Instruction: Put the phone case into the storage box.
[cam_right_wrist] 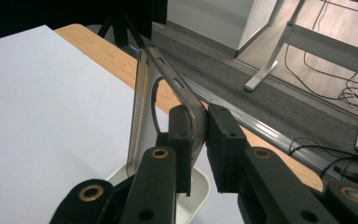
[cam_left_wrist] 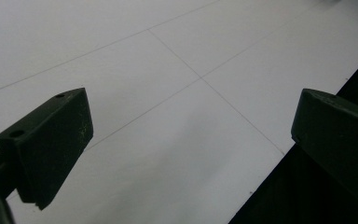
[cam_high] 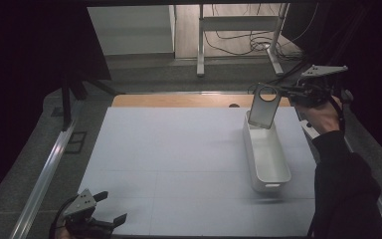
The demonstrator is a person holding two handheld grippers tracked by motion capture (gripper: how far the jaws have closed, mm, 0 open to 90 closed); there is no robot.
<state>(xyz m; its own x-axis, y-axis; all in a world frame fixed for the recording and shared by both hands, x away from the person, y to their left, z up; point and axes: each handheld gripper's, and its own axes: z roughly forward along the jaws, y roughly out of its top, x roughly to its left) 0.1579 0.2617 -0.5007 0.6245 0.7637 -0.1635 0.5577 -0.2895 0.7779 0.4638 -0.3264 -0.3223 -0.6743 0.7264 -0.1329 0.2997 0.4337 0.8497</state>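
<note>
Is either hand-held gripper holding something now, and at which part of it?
The right hand-held gripper pinches a metal grater at its upper edge, above the white bin. The left hand-held gripper is open and holds nothing.

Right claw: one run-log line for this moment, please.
right claw: shut on flat metal grater | over white oblong plastic bin | left claw: open
</note>
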